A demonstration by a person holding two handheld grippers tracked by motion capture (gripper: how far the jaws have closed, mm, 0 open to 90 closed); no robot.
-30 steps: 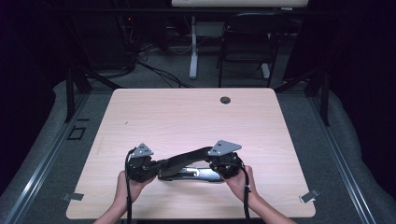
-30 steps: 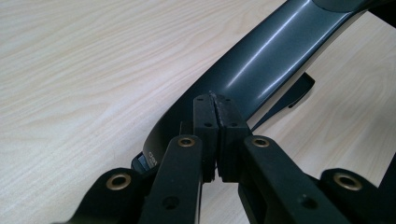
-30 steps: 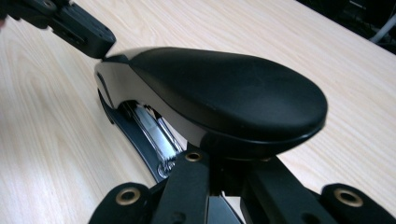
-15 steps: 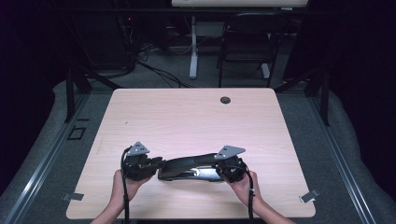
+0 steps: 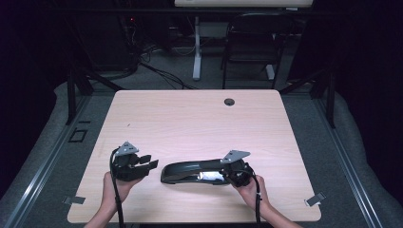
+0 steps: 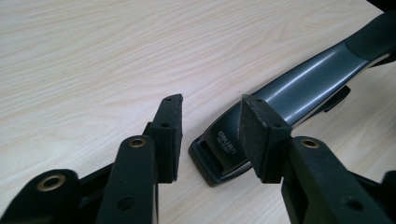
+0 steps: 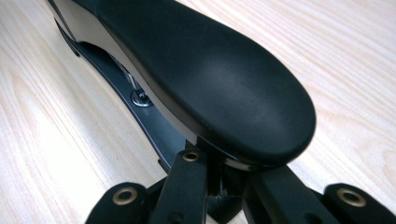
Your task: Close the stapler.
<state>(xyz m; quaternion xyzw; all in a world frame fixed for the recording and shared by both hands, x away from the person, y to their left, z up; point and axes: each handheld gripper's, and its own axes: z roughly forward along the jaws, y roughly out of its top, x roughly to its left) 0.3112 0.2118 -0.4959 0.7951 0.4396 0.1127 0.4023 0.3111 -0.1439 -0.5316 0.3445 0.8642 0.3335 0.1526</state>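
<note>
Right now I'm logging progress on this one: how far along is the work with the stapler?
Done: the stapler lies flat on the table. The left gripper has just been opening its jaws; they stand apart beside the stapler's front end, nothing between them. In hand: the right gripper is clamped on the stapler's rear end. Left: probably letting go there too and drawing both hands back.

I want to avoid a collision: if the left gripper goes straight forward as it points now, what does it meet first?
Probably the near end of the stapler, just ahead of the left gripper, slightly toward one of its open jaws. Depth is uncertain.
</note>
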